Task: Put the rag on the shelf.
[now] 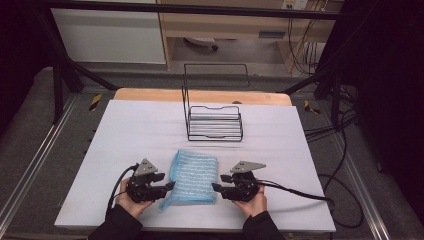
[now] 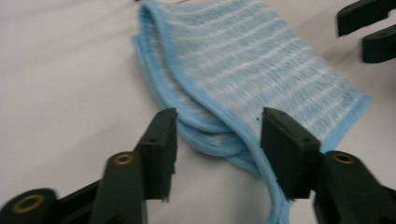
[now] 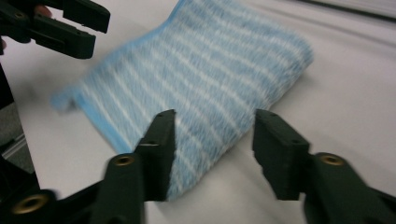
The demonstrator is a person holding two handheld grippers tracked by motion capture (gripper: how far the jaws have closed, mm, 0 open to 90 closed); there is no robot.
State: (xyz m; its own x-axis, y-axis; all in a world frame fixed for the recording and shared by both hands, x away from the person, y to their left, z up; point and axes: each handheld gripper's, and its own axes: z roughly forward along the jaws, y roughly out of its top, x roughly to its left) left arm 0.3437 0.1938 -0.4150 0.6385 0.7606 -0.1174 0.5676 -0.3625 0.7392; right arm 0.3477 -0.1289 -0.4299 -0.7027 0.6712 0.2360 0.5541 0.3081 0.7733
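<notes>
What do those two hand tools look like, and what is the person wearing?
Both the left tool and right tool are black with chunky jaws, brass-coloured rivets, and a grey three-cornered plate on top. A black cable trails from each. The sleeves are dark.

One folded blue-and-white striped cloth (image 1: 192, 176) lies between two handheld grippers, the left gripper (image 1: 169, 187) at one edge, the right gripper (image 1: 216, 187) at the other. One black wire rack (image 1: 215, 122) stands beyond both, on one white table (image 1: 125, 135).
</notes>
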